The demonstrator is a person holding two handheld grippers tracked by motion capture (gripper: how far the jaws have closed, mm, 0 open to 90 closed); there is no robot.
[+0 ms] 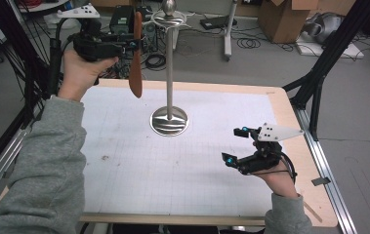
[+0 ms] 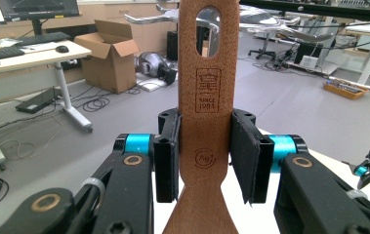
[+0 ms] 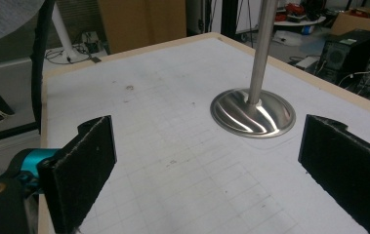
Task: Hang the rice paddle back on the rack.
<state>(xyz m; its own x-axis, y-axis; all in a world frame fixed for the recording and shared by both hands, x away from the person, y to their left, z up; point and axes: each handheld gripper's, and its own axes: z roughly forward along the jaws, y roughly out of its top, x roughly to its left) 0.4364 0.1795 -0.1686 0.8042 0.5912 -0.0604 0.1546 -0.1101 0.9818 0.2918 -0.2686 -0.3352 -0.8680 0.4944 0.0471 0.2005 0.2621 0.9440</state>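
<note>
White gridded worktop [image 1: 182, 165] carries a polished steel stand with a round base [image 1: 170, 121], just ahead of the wide-open, empty right tool [image 1: 241, 146]. Raised beside the stand's hooked top, the left tool [image 2: 204, 156] clamps a flat brown cork-textured spatula [image 2: 206, 97] by its handle. Hanging it well probably means keeping the handle's slot level with a hook and easing it on slowly.

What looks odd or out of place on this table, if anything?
Nothing stands out. The metal stand is upright on the table, and the left gripper holds a brown spatula beside its hooks. A small smudge marks the mat.
</note>
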